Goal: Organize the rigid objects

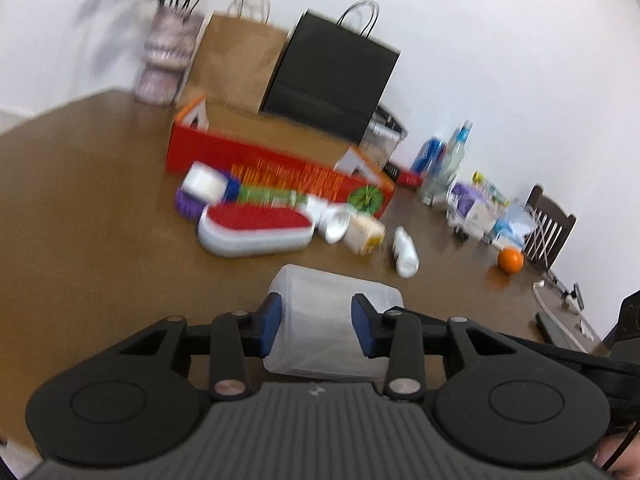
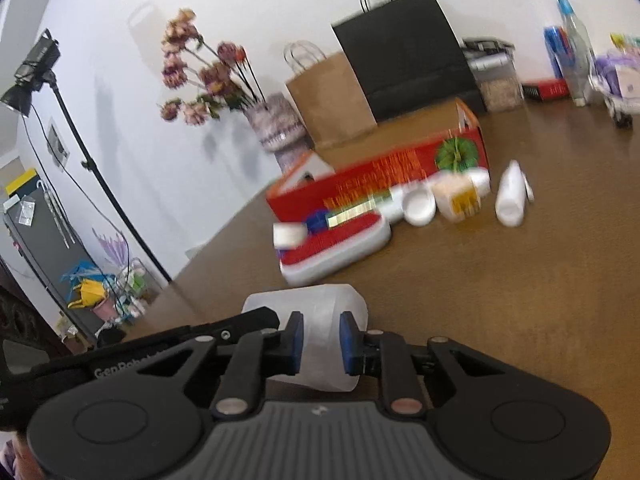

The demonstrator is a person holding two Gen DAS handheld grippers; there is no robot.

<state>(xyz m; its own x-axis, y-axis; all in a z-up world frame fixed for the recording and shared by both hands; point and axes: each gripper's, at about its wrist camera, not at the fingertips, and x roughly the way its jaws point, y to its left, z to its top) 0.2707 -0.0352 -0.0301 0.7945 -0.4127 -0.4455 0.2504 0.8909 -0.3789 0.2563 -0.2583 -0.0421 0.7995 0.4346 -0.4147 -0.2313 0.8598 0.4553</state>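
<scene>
Gripping from 2 sides, the left gripper [image 1: 316, 322] and the right gripper [image 2: 321, 344] are each clamped on the same jar [image 1: 334, 320], a translucent, frosted white plastic container with rounded corners, its blue-padded holders pressed against its walls. The jar sits low over the near part of the table [image 1: 100, 240], a brown wooden top; whether it touches the wood cannot be told. Both views are blurred. Beyond the jar the wood is bare up to a loose row of things: a white tray [image 1: 256, 228] with a red top, a white cup [image 1: 336, 226] on its side, a pale box [image 1: 365, 234] with a yellow label, and a white bottle [image 1: 405, 252] lying flat, slightly apart from the box. Just behind them stands an open red carton [image 1: 276, 164] with its flaps up, and behind that a brown bag [image 1: 240, 60] and a black bag [image 1: 334, 68] against the white wall, with a vase [image 1: 166, 60] of flowers to the left. Farther right an orange [image 1: 511, 260] lies near the table edge by a chair [image 1: 548, 224]. Wide bare wood lies left of the carton and between the bottle and orange.
</scene>
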